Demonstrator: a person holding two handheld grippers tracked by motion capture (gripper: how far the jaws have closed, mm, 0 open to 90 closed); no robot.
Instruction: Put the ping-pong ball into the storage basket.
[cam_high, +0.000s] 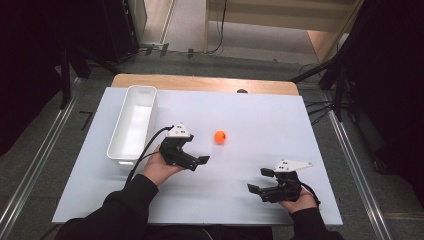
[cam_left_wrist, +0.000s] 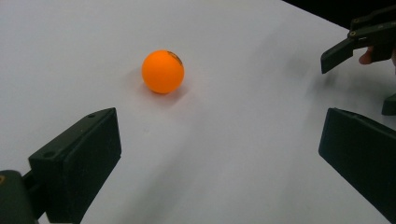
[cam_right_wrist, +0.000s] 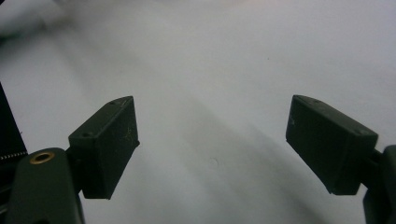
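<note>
Left gripper view shows my left gripper (cam_left_wrist: 219, 154) spread wide, the small orange plastic ball (cam_left_wrist: 163, 71) lying just ahead on the white table (cam_left_wrist: 224, 56); my right gripper (cam_right_wrist: 212, 140) gapes too.

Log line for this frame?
left gripper: open, near orange ball, not touching | right gripper: open, empty | white bin: empty

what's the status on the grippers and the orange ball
Left gripper open, short of the orange ball. Right gripper open, empty. Nothing in the way.
</note>
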